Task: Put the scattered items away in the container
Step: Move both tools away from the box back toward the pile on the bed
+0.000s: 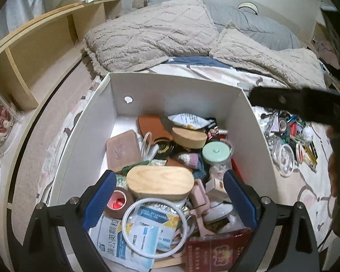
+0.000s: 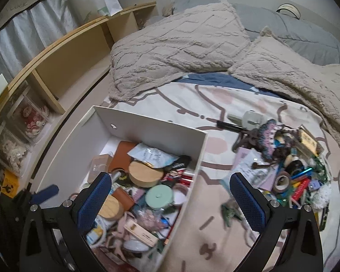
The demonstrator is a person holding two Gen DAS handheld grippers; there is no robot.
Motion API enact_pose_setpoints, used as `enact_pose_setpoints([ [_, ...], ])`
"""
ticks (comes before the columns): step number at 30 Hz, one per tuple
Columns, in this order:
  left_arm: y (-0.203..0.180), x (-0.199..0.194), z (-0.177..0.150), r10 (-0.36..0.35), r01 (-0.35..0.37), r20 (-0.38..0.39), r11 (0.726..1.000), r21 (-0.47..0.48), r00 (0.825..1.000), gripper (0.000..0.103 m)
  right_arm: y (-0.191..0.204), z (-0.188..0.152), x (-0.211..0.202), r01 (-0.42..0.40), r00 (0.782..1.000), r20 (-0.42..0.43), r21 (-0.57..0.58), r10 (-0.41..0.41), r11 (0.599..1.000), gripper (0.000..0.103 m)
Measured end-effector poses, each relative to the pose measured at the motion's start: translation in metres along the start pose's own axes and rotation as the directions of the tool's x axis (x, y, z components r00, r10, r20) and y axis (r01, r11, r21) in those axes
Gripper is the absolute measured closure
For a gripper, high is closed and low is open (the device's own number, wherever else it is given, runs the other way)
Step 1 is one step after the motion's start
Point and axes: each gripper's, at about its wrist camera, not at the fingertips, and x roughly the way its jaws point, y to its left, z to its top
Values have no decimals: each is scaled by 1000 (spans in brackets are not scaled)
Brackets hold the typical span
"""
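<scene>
A white box (image 1: 174,80) stands on the bed, packed with small things: a wooden oval case (image 1: 161,181), a mint-lidded jar (image 1: 216,151), a brown pouch (image 1: 123,149) and medicine sachets (image 1: 145,229). My left gripper (image 1: 170,195) hangs open over the box's near end, its blue pads clear of the wooden case. My right gripper (image 2: 170,192) is open above the box's right wall (image 2: 188,195). To the right, a scattered pile (image 2: 294,158) lies on the sheet with a tape roll (image 2: 282,182), a white plug (image 2: 251,117) and a black pen (image 2: 229,125). A blurred green item (image 2: 231,213) lies by the right finger.
Two beige tufted pillows (image 2: 181,52) and a grey duvet (image 2: 306,36) fill the far side of the bed. A wooden shelf unit (image 2: 74,52) with clear storage boxes (image 2: 31,117) runs along the left. Patterned sheet (image 2: 204,104) shows between box and pillows.
</scene>
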Motion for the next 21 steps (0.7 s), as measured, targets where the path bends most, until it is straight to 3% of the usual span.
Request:
enact_pose_setpoints([
  [21,-73,-22,32,-51,50,120,999,12,991,7,-88,-23,-60,59,994,86,83,-66,995,0],
])
